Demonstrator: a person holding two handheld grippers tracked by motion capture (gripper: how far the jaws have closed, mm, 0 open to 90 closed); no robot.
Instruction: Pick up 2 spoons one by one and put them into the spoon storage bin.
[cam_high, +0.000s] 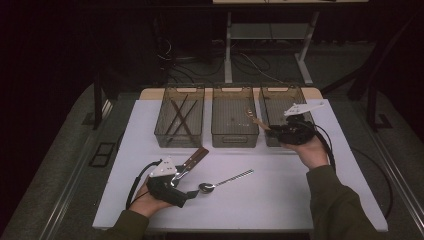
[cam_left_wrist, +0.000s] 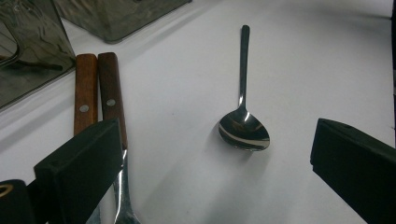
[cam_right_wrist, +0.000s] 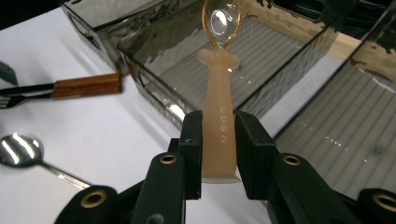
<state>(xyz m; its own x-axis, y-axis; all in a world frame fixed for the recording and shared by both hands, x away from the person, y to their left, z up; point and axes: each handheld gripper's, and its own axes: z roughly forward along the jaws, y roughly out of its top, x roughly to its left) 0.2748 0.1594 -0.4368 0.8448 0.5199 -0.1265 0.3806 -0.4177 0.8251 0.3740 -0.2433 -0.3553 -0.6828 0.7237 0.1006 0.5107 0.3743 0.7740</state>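
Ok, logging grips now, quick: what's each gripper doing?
Left gripper: open, holding nothing; metal spoon lies between its jaws.
Right gripper: shut on the peach spoon.

pale orange plastic spoon (cam_right_wrist: 217, 126) | handle clamped between right gripper (cam_right_wrist: 218, 140) pads | clear bowl pointing away, over middle bin (cam_right_wrist: 261, 60)

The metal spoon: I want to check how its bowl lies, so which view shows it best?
The left gripper view: the metal spoon lies close on the white table, bowl nearest, whole handle visible, between the open left gripper jaws. The high view shows it small; the right gripper view catches its bowl at the edge.
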